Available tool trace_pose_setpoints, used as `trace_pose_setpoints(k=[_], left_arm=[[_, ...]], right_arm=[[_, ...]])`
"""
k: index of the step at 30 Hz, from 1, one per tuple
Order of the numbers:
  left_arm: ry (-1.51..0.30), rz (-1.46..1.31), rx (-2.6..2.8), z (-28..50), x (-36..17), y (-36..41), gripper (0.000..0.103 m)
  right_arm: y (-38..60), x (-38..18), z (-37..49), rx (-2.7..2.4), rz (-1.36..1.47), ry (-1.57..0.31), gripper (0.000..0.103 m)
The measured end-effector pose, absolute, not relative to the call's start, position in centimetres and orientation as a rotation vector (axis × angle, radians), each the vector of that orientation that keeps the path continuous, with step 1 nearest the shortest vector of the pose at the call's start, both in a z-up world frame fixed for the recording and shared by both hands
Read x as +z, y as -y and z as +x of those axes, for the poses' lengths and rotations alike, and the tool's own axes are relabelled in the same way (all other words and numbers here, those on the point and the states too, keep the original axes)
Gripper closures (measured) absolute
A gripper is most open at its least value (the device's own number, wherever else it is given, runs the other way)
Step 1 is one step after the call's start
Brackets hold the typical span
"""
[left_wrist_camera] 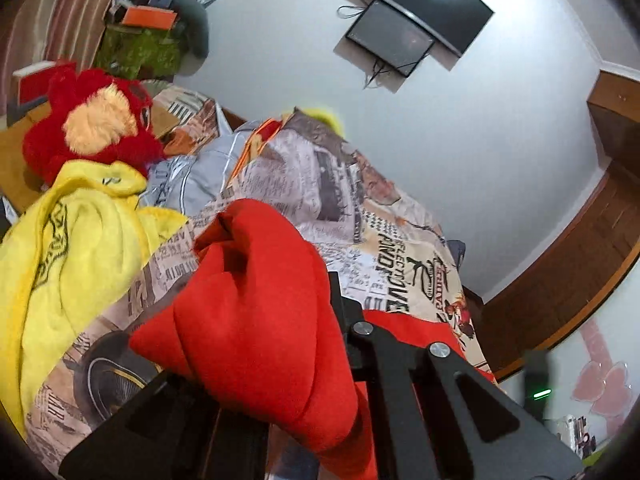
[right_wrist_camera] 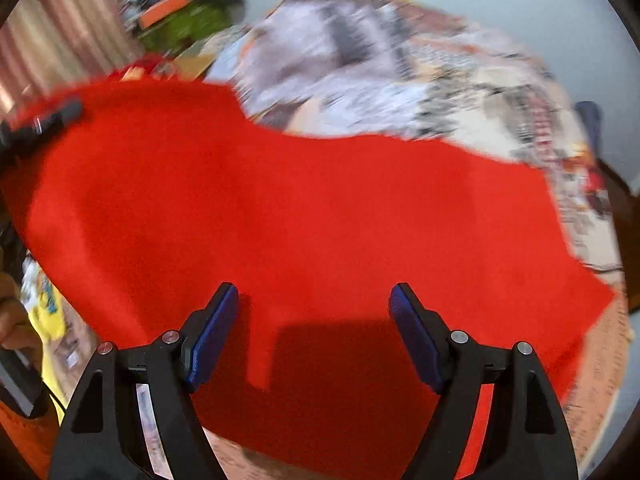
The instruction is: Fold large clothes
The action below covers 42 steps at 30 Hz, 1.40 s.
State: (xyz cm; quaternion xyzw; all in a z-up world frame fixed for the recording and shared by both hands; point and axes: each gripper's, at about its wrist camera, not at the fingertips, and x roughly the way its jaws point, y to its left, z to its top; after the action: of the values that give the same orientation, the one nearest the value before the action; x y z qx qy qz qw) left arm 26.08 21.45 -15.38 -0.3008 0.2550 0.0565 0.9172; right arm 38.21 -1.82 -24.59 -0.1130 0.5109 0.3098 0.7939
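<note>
A large red garment (right_wrist_camera: 312, 208) lies spread over the newspaper-print bedspread (right_wrist_camera: 420, 72). My right gripper (right_wrist_camera: 314, 320) is open, its blue pads (right_wrist_camera: 212, 340) wide apart just above the cloth, holding nothing. My left gripper (left_wrist_camera: 316, 312) is shut on a bunched fold of the same red garment (left_wrist_camera: 256, 304), which covers its fingertips and hangs lifted above the bed. The left gripper also shows at the garment's far left edge in the right wrist view (right_wrist_camera: 48, 120). The right wrist view is blurred.
A yellow garment (left_wrist_camera: 76, 248) lies crumpled on the left of the bedspread (left_wrist_camera: 360, 208), with a red plush toy (left_wrist_camera: 92, 124) and a grey garment (left_wrist_camera: 192, 172) behind it. A cluttered shelf (left_wrist_camera: 152, 20) stands beyond. A wall screen (left_wrist_camera: 412, 12) and a wooden wardrobe (left_wrist_camera: 580, 264) are at right.
</note>
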Motion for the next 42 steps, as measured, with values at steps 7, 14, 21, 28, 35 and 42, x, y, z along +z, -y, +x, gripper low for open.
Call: trace_pose_setpoints(k=[7, 14, 21, 28, 35, 42], left_arm=[[-0.541, -0.527, 0.049, 27.3, -13.9, -17.6, 0.1], [-0.54, -0.485, -0.119, 30.7, -10.2, -10.2, 0.1], [-0.662, -0.357, -0.346, 34.6, -11.2, 3.3, 0.1], [-1.037, -0.201, -0.522, 35.3, -21.2, 12.4, 0.1], [-1.118, -0.094, -0.561, 32.9, -22.7, 12.2, 0.086], [-1.025, 0.028, -0.539, 29.5, -18.1, 11.0, 0.063]], right_arm=[[0.1, -26.2, 37.0, 0.691, -0.372, -1.106, 0.028], [7.0, -22.8, 37.2, 0.643, -0.219, -1.054, 0.028], [19.8, -21.8, 38.2, 0.374, -0.055, -1.036, 0.028], [28.0, -22.8, 37.2, 0.216, 0.025, -1.062, 0.028], [30.1, -23.0, 35.6, 0.208, 0.053, -1.064, 0.028], [28.9, -20.1, 34.8, 0.255, 0.049, -0.975, 0.028]])
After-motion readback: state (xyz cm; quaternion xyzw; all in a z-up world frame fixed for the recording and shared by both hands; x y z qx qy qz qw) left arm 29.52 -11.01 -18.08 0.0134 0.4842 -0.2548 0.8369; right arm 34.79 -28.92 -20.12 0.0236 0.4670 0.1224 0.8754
